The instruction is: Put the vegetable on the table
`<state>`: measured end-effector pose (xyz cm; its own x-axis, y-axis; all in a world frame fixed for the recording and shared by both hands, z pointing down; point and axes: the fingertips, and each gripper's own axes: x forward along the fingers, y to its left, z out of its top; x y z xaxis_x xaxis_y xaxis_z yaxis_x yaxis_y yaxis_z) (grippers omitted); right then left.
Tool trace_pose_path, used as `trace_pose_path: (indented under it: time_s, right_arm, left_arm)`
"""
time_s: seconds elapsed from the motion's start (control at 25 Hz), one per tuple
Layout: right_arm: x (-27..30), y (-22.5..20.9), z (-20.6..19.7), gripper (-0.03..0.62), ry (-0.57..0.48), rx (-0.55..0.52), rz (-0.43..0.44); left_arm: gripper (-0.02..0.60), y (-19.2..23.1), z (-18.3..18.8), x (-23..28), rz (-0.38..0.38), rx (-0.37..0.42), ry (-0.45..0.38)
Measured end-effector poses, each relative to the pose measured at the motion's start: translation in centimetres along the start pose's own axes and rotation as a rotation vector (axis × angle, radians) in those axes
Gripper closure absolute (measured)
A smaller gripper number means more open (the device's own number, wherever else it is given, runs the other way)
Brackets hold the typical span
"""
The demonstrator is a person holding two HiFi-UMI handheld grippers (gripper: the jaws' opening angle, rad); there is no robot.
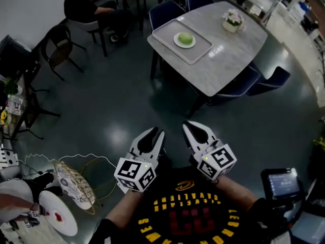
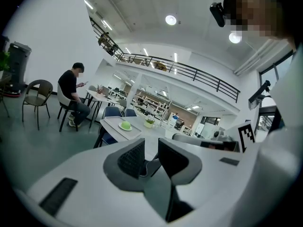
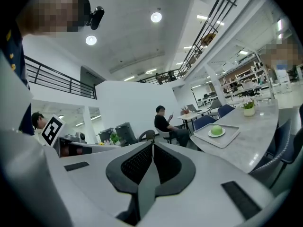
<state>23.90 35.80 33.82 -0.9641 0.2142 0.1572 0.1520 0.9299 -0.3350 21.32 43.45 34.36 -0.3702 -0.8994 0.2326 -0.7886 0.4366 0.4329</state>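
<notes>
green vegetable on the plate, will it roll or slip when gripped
The green vegetable looks round, so it would probably roll if nudged. It rests on a small white plate in a tray, so a push might shift the plate too. Its skin looks smooth, perhaps slippery.

Matt white plastic shells on the left gripper (image 1: 155, 133) and right gripper (image 1: 192, 126), with dark, ribbed, rubber-like pads (image 2: 132, 157) inside. Smooth, veined, stone-look top on the pale grey angular table (image 1: 228, 60). Matt finish on the light grey rectangular tray (image 1: 165, 34). Smooth skin on the round green vegetable (image 1: 185, 38). Glossy sheen across the dark grey floor (image 1: 117, 116). Blue cloth on the padded chairs (image 1: 165, 11).
</notes>
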Motion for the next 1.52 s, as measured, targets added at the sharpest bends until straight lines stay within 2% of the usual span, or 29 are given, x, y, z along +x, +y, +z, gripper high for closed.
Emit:
trace_pose_path:
  time_s: [0.16,0.4,0.6,0.84,1.12,1.52]
  right_arm:
    - [3.3,0.4,0.5,0.589,0.008,-0.005,-0.007]
    - [6.5,-0.6,1.0,0.589,0.020,-0.002,-0.016]
    - [9.3,-1.8,0.8,0.589,0.038,0.023,0.011]
    - [14.3,-4.4,2.9,0.589,0.025,0.026,0.053]
    - [21.3,-10.0,7.1,0.589,0.004,0.045,0.094]
    - [26.4,-18.7,11.2,0.589,0.015,0.050,0.106]
  left_arm:
    - [0.491,3.1,1.7,0.3,0.002,-0.006,-0.011]
    - [0.491,5.7,2.3,1.9,-0.008,-0.022,0.010]
    - [0.491,8.0,2.9,3.6,0.011,-0.027,0.019]
    - [0.491,11.0,6.1,7.2,0.048,-0.009,0.003]
    - [0.491,14.9,10.1,14.3,0.083,0.008,0.021]
    - [0.491,16.3,14.4,24.2,0.097,0.005,0.006]
